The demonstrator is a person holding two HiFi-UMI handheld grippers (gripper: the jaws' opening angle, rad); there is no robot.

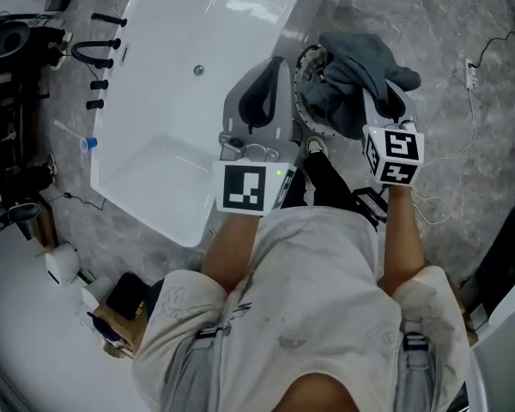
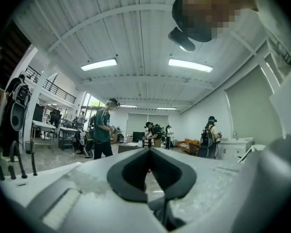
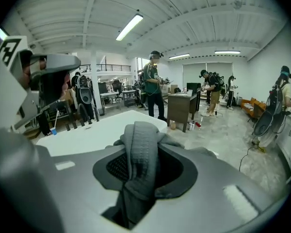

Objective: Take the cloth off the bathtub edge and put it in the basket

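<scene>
Grey marbled floor [image 1: 489,187] runs under everything. My left tool [image 1: 275,74] is closed tip to tip with nothing between the jaws, and it sits level at the rim of the white tub [image 1: 180,67]. My right tool [image 3: 145,132] is nose-down, jaws clamped on the grey cloth [image 1: 360,63]. The cloth hangs bunched over the wire basket [image 1: 304,101], just beside the tub and clear of its edge.
</scene>
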